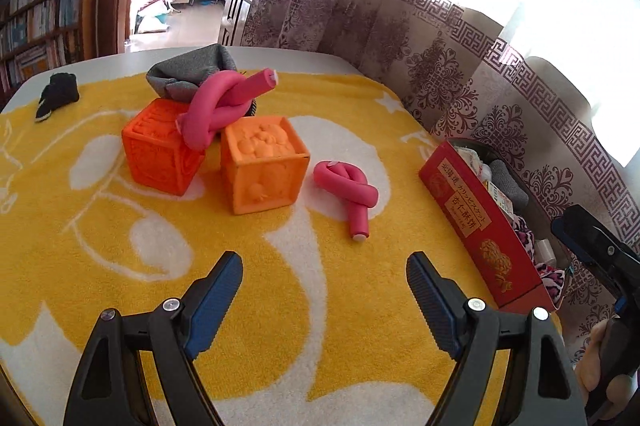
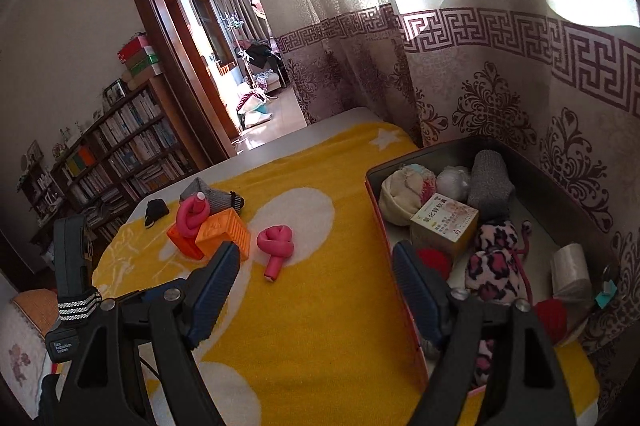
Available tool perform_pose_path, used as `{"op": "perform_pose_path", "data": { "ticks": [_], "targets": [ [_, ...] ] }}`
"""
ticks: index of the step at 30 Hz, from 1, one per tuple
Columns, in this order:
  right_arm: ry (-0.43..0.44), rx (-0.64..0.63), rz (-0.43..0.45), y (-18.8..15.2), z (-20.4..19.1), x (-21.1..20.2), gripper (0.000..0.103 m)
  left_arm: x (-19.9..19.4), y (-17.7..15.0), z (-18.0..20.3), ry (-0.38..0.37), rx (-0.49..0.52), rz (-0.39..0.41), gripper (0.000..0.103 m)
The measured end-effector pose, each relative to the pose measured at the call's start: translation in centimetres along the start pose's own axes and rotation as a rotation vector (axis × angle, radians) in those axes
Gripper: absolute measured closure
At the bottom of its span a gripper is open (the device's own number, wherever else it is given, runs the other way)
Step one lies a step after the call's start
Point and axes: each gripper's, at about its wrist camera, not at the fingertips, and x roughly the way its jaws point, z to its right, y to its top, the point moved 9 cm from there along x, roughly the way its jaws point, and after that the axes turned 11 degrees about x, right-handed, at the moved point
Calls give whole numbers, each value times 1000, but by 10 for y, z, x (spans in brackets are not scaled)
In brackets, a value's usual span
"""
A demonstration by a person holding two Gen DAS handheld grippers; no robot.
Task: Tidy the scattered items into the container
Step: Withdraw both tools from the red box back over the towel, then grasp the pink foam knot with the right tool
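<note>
1. The left gripper (image 1: 324, 290) hangs over the yellow-and-white towel (image 1: 280, 306), its blue-padded jaws spread wide with nothing between them.
2. The right gripper (image 2: 316, 284) is likewise released and empty, poised above the towel at the near edge of the red box (image 2: 416, 338).
3. Just beyond the left gripper lies a knotted pink foam roller (image 1: 350, 188) flat on the towel, beside a light orange cube (image 1: 264, 166).
4. A darker orange cube (image 1: 160, 146) sits to its left; a second pink roller (image 1: 224, 106) rests across both cubes, with a grey sock (image 1: 188, 70) behind.
5. A small black item (image 1: 58, 94) lies apart at the towel's far left edge.
6. The box by the curtain (image 2: 500, 86) already holds socks, a small carton (image 2: 444, 222) and red balls.
</note>
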Motion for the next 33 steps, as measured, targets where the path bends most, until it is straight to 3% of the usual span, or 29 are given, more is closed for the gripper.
{"op": "perform_pose_path", "data": {
  "ticks": [5, 12, 22, 26, 28, 33],
  "targets": [
    [4, -39, -138, -19, -18, 44, 22, -12, -7, -41, 37, -70, 17, 17],
    [-58, -179, -228, -28, -37, 96, 22, -11, -19, -66, 49, -138, 4, 17],
    [-124, -225, -297, -22, -34, 156, 22, -4, -26, -81, 59, -185, -17, 17],
    [-111, -222, -308, -25, -35, 171, 22, -1, -27, -84, 59, -186, -22, 17],
    [-112, -220, -299, -28, -34, 176, 25, 0, -26, -86, 60, -182, -20, 17],
    [-111, -245, -278, -29, -34, 175, 50, 3, -25, -88, 77, -159, -13, 17]
  ]
}}
